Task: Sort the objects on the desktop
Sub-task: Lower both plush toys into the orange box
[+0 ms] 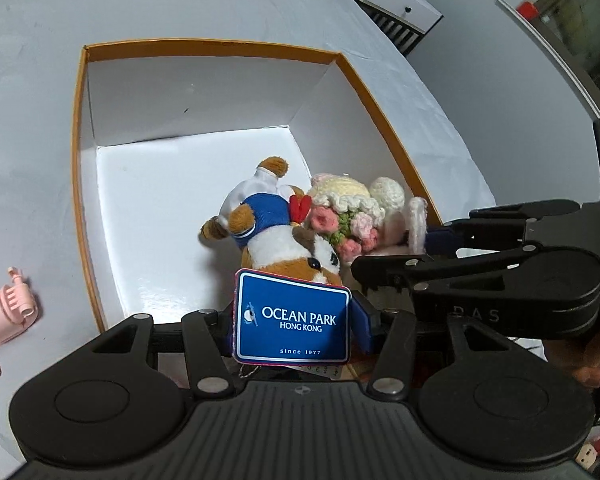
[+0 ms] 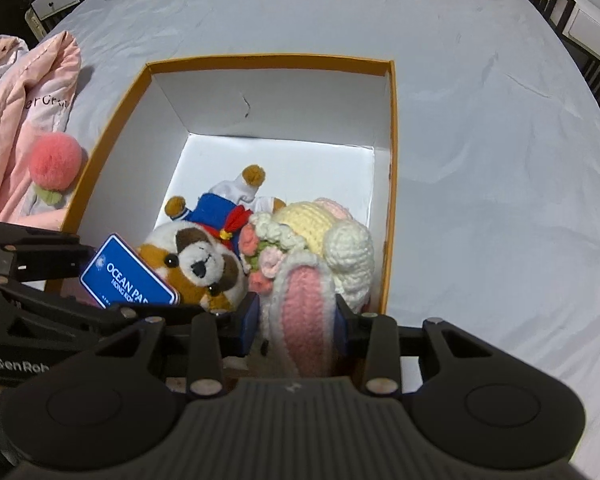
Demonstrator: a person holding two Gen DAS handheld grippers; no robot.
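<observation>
An orange-rimmed box (image 1: 80, 128) with white inner walls is sitting on a grey sheet (image 2: 480, 160), and both toys are lying inside it at its near right part. The left gripper (image 1: 294, 326) is reaching over the near rim with its blue pads spread to either side of the blue Ocean Park tag (image 1: 292, 322); whether they are pinching the tag cannot be told. The tag is hanging from the plush dog (image 1: 276, 232), which is lying head toward the camera in a blue and white sailor top. Just to its right and touching it, the crocheted bunny (image 2: 320, 236) is resting against the right wall. The right gripper (image 2: 296, 320) is clamping one pink-lined bunny ear (image 2: 306, 312) between its pads. A pink pompom (image 2: 56, 160) is lying on pink fabric (image 2: 16, 120) left of the box, and a pink plastic toy (image 1: 4, 316) is lying on the sheet near the left edge
</observation>
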